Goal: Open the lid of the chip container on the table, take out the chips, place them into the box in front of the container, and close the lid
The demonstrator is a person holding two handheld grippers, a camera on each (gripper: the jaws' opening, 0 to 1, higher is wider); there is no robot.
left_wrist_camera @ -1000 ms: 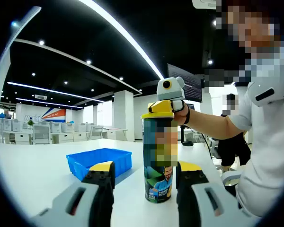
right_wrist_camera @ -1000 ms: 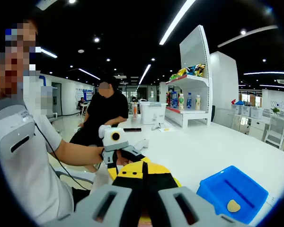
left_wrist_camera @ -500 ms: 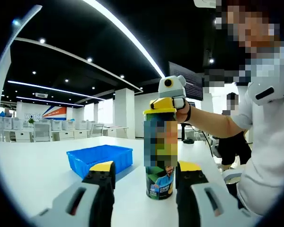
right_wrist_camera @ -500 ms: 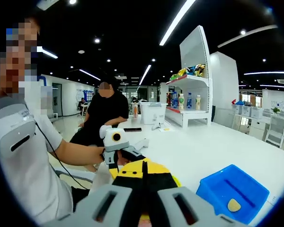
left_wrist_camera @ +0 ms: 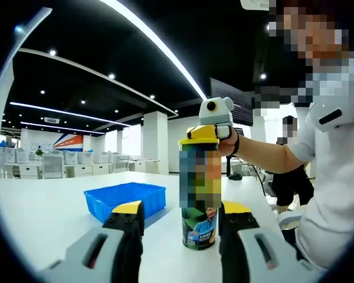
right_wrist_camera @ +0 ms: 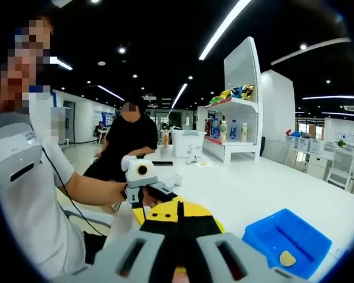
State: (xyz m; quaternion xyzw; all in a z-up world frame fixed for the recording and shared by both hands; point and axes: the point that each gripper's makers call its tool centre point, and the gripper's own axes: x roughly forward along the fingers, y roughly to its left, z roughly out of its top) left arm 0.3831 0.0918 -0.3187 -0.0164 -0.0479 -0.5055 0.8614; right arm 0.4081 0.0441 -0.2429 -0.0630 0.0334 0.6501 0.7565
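White table (left_wrist_camera: 41, 212) carries everything. Blue plastic box (left_wrist_camera: 125, 199) sits at 10 o'clock of the tall cylindrical chip can (left_wrist_camera: 200, 200), one chip (right_wrist_camera: 287, 258) already inside. Left tool (left_wrist_camera: 178, 217) is spread, jaws flanking the can base, likely to steady it. Right tool (right_wrist_camera: 178, 213) is clenched on the yellow lid (left_wrist_camera: 198, 137) atop the can, probably seating it.

Left tool (left_wrist_camera: 178, 221) jaws apart, right tool (right_wrist_camera: 178, 227) jaws together

Blue box (left_wrist_camera: 125, 197); yellow lid (left_wrist_camera: 199, 140); white table (left_wrist_camera: 41, 212); yellow-tipped black claw (left_wrist_camera: 178, 217).
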